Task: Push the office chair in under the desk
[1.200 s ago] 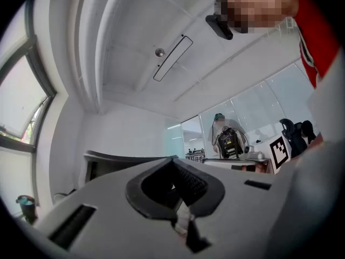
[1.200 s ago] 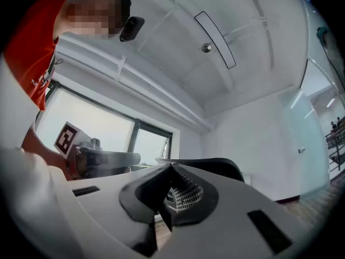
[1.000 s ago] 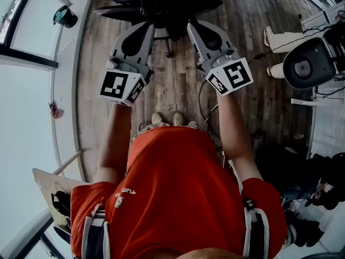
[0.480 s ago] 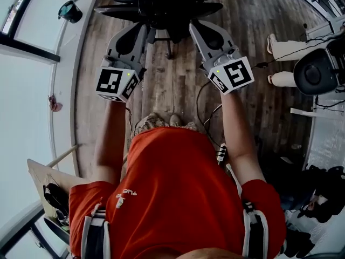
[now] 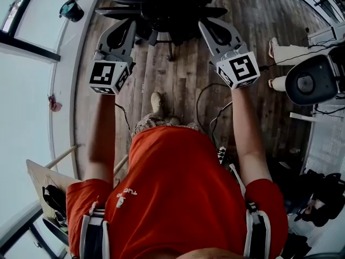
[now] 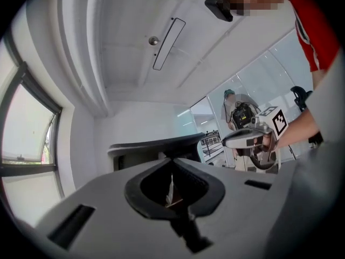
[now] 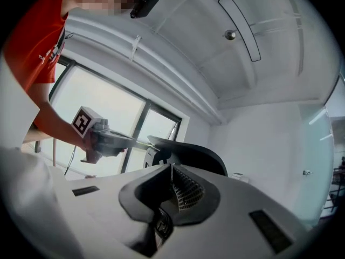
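The black office chair [image 5: 161, 1] stands at the top of the head view, its back towards me. My left gripper [image 5: 128, 25] is shut and empty, its tips at the left side of the chair's back. My right gripper [image 5: 205, 25] is shut and empty too, tips at the right side. The left gripper view shows the closed jaws [image 6: 172, 163] level, with the chair's dark top edge [image 6: 156, 144] just beyond. Just past the closed jaws [image 7: 171, 169] in the right gripper view is the chair's mesh back [image 7: 190, 190]. I cannot tell whether either touches it. No desk shows in these frames.
My feet [image 5: 157, 102] are on the wooden floor [image 5: 183, 74], with black cables [image 5: 207, 99] trailing beside them. Another person's white-trousered legs [image 5: 288, 50] and a round black-and-white device [image 5: 310, 80] are at the right. A white sill with a teal object [image 5: 70, 9] runs along the left.
Both grippers have moved up the picture towards the chair and spread further apart. One of my feet has stepped forward. Both stay shut.
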`<act>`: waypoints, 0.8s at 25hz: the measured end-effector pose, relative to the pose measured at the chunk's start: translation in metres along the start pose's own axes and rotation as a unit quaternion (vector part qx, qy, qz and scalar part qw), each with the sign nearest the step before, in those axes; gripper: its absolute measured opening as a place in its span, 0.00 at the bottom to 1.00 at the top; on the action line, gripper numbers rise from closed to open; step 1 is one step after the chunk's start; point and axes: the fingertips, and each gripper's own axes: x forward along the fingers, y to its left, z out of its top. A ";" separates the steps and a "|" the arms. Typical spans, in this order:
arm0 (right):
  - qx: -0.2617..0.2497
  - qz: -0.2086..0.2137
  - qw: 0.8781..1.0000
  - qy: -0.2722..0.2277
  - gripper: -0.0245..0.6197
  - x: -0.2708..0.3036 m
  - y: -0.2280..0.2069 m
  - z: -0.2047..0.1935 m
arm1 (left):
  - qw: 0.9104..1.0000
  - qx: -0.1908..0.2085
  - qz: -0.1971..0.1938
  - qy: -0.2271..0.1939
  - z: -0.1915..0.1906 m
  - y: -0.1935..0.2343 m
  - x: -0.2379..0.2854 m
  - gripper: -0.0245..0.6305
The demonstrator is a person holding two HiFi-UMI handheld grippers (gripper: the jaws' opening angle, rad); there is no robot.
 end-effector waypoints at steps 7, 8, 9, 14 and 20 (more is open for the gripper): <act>-0.040 0.001 0.997 0.069 0.13 0.015 -0.029 -0.031 | 0.997 0.052 -0.010 0.052 -0.034 0.039 0.017 0.10; -0.044 0.001 0.996 0.082 0.17 0.017 -0.033 -0.039 | 0.996 0.066 -0.014 0.056 -0.040 0.046 0.021 0.13; -0.048 0.002 0.994 0.095 0.21 0.019 -0.037 -0.047 | 0.995 0.080 -0.019 0.064 -0.046 0.053 0.025 0.16; -0.086 0.012 0.981 0.173 0.35 0.024 -0.055 -0.082 | 0.977 0.173 -0.053 0.117 -0.071 0.085 0.036 0.30; -0.133 0.038 0.953 0.268 0.43 0.028 -0.076 -0.121 | 0.939 0.273 -0.098 0.184 -0.102 0.114 0.046 0.41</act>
